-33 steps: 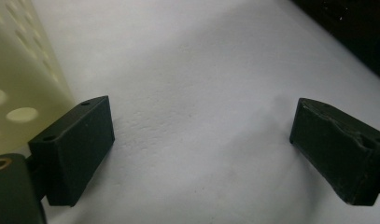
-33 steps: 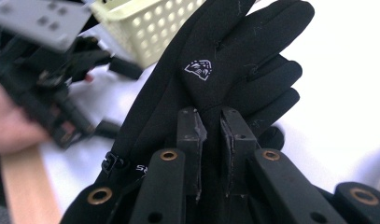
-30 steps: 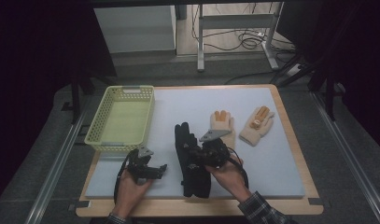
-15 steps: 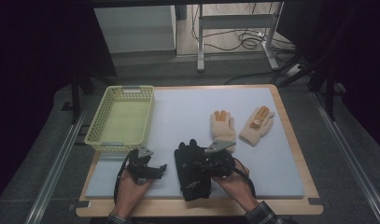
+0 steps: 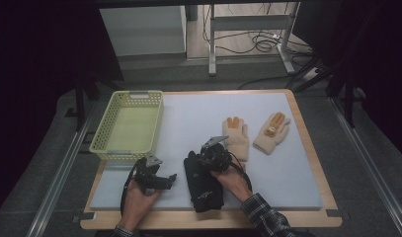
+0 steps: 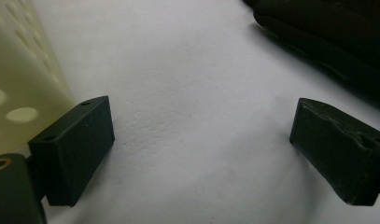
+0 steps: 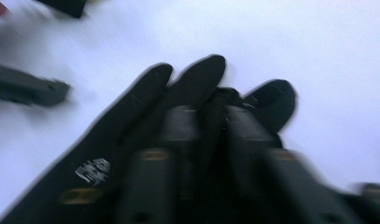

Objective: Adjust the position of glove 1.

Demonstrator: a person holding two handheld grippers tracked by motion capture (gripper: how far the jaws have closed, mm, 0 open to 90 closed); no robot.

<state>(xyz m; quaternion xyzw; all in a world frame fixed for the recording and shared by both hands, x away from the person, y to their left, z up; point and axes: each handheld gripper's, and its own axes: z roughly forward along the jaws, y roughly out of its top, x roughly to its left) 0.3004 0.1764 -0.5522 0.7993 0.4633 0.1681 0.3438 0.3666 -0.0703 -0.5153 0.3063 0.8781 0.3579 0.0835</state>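
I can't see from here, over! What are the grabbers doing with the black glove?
Right gripper just closed, pinching black glove. Left gripper open over bare mat. Nothing blocking yellow basket. Over.

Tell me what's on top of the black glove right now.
The right gripper sits on the black glove, jaws shut on a pinch of its fabric. The pinched finger part is covered.

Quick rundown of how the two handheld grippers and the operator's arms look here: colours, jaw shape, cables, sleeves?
Both are black handheld units. The left gripper has a small grey three-cornered plate on top and a black cable looping by the wrist; in its own view its blocky, matte black pads show screw holes. The right gripper carries the same grey plate and a black cable. The right forearm wears a dark plaid sleeve.
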